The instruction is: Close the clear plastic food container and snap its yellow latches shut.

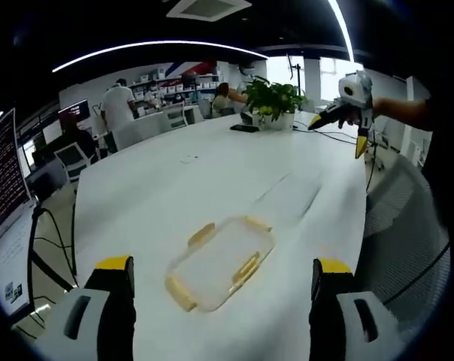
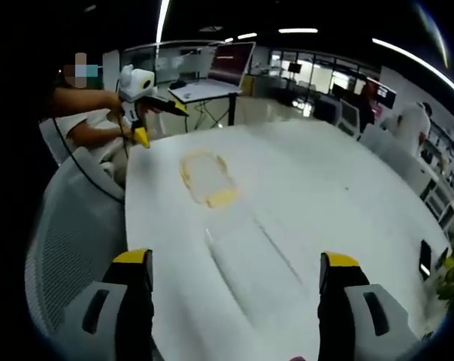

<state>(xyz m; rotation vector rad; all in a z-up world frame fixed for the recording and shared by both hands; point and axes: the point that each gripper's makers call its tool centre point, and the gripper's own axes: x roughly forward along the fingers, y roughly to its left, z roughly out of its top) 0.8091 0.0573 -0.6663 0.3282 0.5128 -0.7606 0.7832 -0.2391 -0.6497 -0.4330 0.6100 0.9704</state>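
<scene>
Container [image 1: 221,263] sits lid-on at desk [image 1: 212,173] centre, between the spread-jawed left gripper [image 1: 221,282] and, at 1 o'clock, the empty right gripper [image 2: 234,274] – pushing one yellow latch [image 1: 246,268] unbraced could skid the slick box away.

We see a clear plastic container [image 1: 221,263], see-through w/ a slight sheen, its yellow latches [image 1: 246,267] opaque plastic, matt-looking. The table [image 1: 212,173] under it is white, smooth, semi-gloss, w/ faint streaky reflections. The left gripper [image 1: 221,280] looks like moulded grey plastic w/ yellow tips; the right gripper [image 2: 236,272] is the same, approx. A chair [image 2: 69,226] at the table edge has grey mesh fabric, open weave. We can't tell the material of the plant pot [image 1: 276,120].
</scene>
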